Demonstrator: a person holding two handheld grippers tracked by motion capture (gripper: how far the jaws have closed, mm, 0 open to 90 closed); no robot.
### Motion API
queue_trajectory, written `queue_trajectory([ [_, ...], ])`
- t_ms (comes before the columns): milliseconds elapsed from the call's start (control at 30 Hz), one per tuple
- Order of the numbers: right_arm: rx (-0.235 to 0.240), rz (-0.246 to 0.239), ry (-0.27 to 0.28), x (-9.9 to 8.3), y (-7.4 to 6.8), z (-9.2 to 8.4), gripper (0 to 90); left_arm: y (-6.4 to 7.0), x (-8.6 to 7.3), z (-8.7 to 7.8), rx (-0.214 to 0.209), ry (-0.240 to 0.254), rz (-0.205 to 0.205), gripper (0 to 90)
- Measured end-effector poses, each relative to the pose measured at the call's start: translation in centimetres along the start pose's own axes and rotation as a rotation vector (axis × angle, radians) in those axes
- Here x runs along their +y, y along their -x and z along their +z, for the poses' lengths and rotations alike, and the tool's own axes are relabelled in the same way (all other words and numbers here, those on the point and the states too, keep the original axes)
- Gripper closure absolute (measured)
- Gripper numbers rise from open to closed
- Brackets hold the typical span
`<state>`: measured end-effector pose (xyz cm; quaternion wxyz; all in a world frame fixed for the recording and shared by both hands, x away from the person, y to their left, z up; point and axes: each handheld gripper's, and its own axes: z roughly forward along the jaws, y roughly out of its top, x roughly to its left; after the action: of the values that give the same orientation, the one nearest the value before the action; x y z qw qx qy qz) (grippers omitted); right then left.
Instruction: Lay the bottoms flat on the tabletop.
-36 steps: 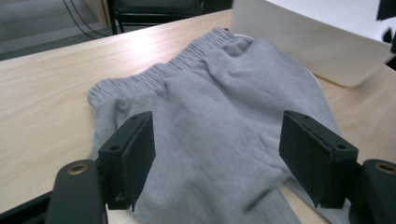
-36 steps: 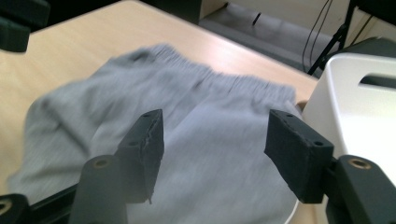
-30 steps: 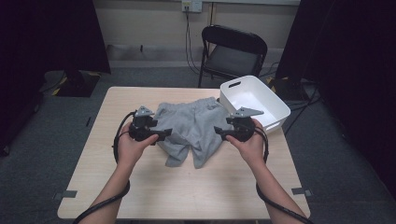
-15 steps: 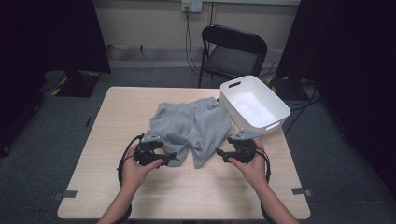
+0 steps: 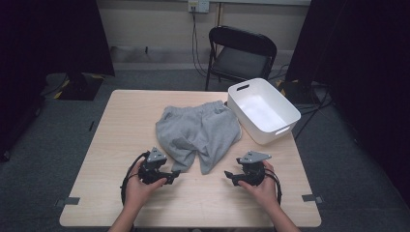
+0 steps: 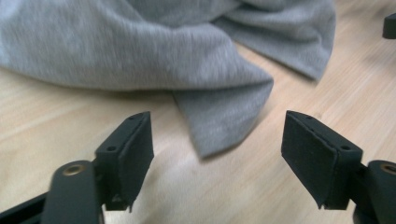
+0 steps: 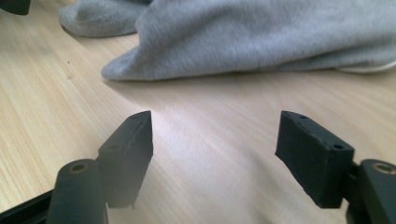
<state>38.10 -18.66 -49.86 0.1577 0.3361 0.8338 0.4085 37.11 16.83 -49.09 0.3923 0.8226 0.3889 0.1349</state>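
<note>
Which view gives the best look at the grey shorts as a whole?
The high view: the grey shorts lie whole on the table, crumpled, beside the white bin. The left gripper view shows a close, slightly blurred hem corner ahead of the open jaws. The right gripper view shows a leg edge farther off.

Shorts point(image 5: 198, 133): soft grey knit cloth, matt, with a fine fleecy grain seen close in both gripper views; pale cord at the waistband.
Table point(image 5: 116, 121): light wood-look top, smooth, with straight fine grain and a faint sheen.
Bin point(image 5: 290, 113): white plastic, smooth, slightly glossy.
Left gripper point(image 6: 217, 154): matt black plastic jaws, pads with a dull rubbery face, brass-coloured metal inserts at the joints.
Right gripper point(image 7: 215, 154): the same matt black jaws and dull pads.
Folding chair point(image 5: 241, 53): black, padded seat with a soft sheen.
Floor point(image 5: 58, 130): grey carpet, rough and matt.
</note>
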Motion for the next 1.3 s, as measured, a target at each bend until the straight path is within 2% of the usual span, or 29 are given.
queue_trajectory([
  [100,0.003,0.008,-0.008,-0.6,-0.2,0.1,25.7,0.2,-0.4,0.1,0.012,-0.007,0.030,27.5],
  [233,0.007,-0.019,-0.041,-1.1,-0.5,0.2,25.7,0.5,-0.8,0.5,0.004,-0.007,0.011,28.8],
  [300,0.011,-0.025,-0.038,-1.2,-0.5,0.1,25.7,0.8,-0.8,0.8,0.005,-0.013,0.017,28.8],
  [367,0.008,-0.027,-0.058,-1.3,-0.5,0.0,24.9,1.1,-0.7,1.2,0.007,-0.006,0.016,29.4],
  [500,0.015,-0.019,-0.059,-1.3,-0.4,0.0,24.5,1.1,-0.4,1.8,0.009,0.000,0.026,29.8],
  [600,0.012,-0.023,-0.061,-1.3,-0.4,0.0,24.4,1.1,-0.2,2.1,0.027,0.000,0.040,31.1],
  [700,0.016,-0.023,-0.061,-1.3,-0.4,0.0,24.2,1.1,-0.1,2.2,0.032,0.004,0.046,36.9],
  [733,0.015,-0.023,-0.060,-1.3,-0.4,0.0,24.2,1.1,0.0,2.2,0.039,-0.001,0.060,38.1],
  [833,0.014,-0.023,-0.061,-1.3,-0.4,0.0,24.2,1.1,0.2,2.5,0.036,-0.003,0.058,41.2],
  [967,0.014,-0.024,-0.061,-1.3,-0.4,0.0,24.2,0.9,0.6,2.9,0.039,-0.008,0.045,40.8],
  [1000,0.014,-0.024,-0.061,-1.3,-0.4,0.0,24.2,0.9,0.7,2.9,0.049,-0.016,0.055,41.6],
  [1133,0.015,-0.024,-0.061,-1.3,-0.4,0.0,24.2,1.1,1.0,3.0,0.063,-0.031,0.044,47.5],
  [1233,0.014,-0.024,-0.061,-1.3,-0.4,0.0,24.2,1.3,1.2,3.0,0.056,-0.042,0.052,57.5],
  [1300,0.014,-0.023,-0.061,-1.3,-0.4,0.0,24.2,1.3,1.3,3.0,0.055,-0.048,0.063,60.4],
])
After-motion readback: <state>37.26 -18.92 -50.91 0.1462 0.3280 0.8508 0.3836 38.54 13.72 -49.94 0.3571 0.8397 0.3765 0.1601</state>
